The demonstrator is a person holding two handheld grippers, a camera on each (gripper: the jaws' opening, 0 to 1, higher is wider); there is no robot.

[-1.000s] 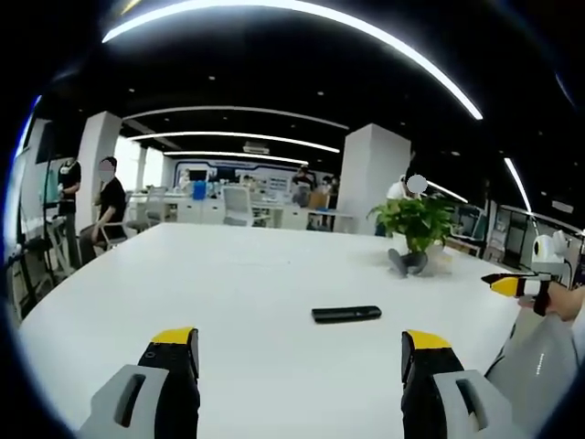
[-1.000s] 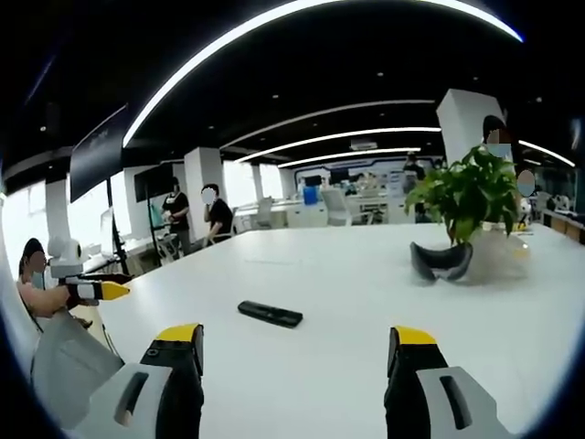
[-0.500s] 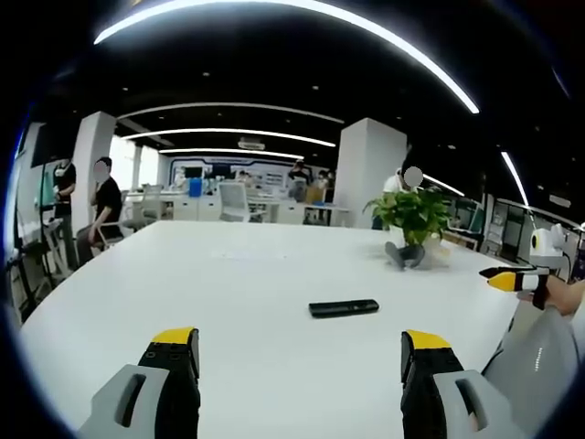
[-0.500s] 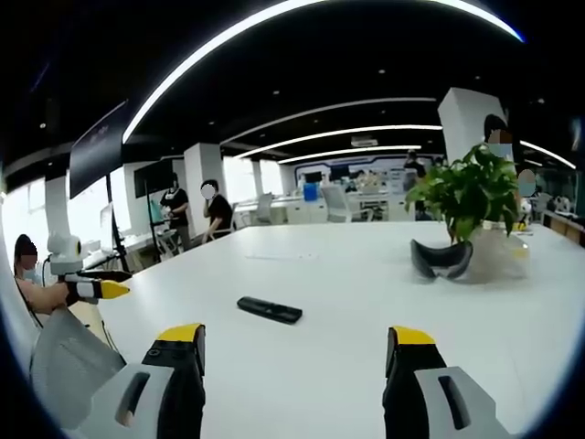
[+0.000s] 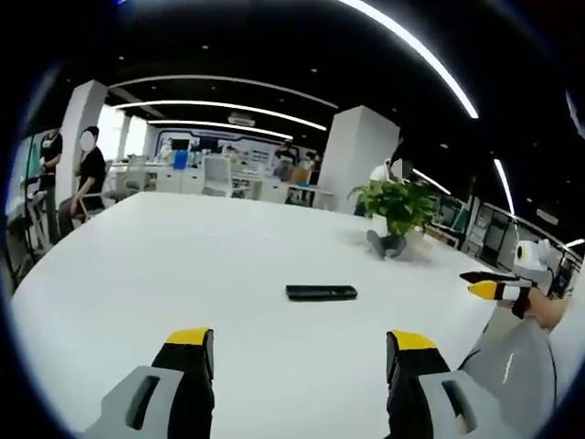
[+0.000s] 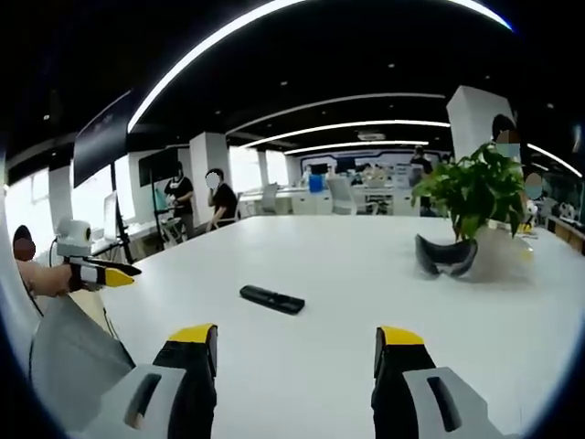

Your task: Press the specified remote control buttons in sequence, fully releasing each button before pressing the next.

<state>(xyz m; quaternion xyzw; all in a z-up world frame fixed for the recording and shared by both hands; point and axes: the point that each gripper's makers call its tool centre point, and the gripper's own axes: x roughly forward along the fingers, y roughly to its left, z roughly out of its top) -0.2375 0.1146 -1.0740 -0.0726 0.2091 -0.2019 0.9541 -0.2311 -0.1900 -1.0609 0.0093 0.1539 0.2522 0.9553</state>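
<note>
Big white table (image 5: 137,274); black remote (image 5: 321,293) lies flat mid-table, potted plant (image 5: 398,206) well beyond remote, dark curved headset-like object (image 6: 445,257) beside plant.

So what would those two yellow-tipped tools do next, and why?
Probably bring one tool forward, likely the right tool, toward the remote. The remote lies flat on the white table, untouched and well ahead of both open tools, so no button can be pressed yet.

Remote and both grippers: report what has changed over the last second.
Only the cameras have shifted slightly; nothing was grasped or released. The remote lies flat on the white table as before, untouched, beside the plant. The left gripper and right gripper stay open, short of the remote.
</note>
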